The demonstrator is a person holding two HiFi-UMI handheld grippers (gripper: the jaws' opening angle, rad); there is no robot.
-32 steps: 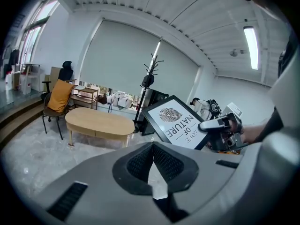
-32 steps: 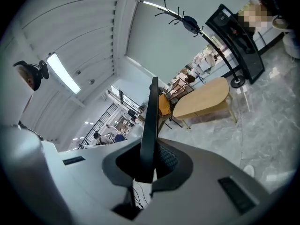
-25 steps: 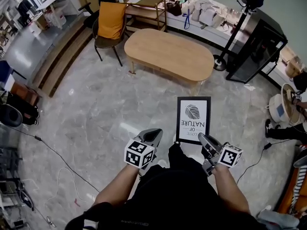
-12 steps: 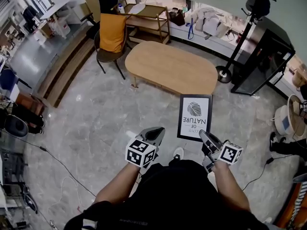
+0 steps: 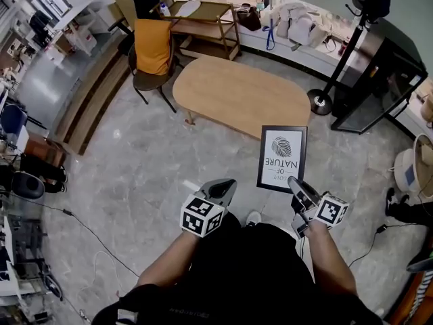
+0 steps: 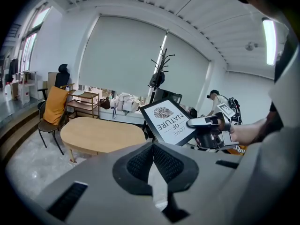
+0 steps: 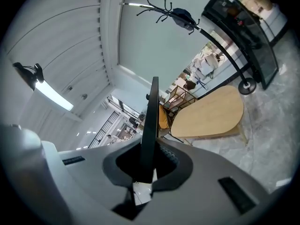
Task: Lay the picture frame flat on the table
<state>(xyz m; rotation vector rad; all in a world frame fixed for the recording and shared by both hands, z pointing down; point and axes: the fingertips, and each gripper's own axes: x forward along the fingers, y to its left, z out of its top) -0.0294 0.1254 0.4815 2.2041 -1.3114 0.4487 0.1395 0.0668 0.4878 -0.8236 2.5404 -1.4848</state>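
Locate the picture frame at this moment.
Head view, right of centre: the picture frame is held in the right gripper by its near edge, close to the oval table.

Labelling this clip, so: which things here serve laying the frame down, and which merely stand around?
Job: picture frame, right gripper shut on it, wooden table.
Bystanders: left gripper, chair, coat stand, shelf.

We log a grey marbled floor (image 5: pixel 128 154), glossy and catching the light. An oval wooden table (image 5: pixel 237 93) stands on it. Near the table's left end is a chair (image 5: pixel 150 73) draped in orange cloth. Behind the table we see a wooden shelf rack (image 5: pixel 206 19). Off the right end sits a coat stand's round base (image 5: pixel 320 102).
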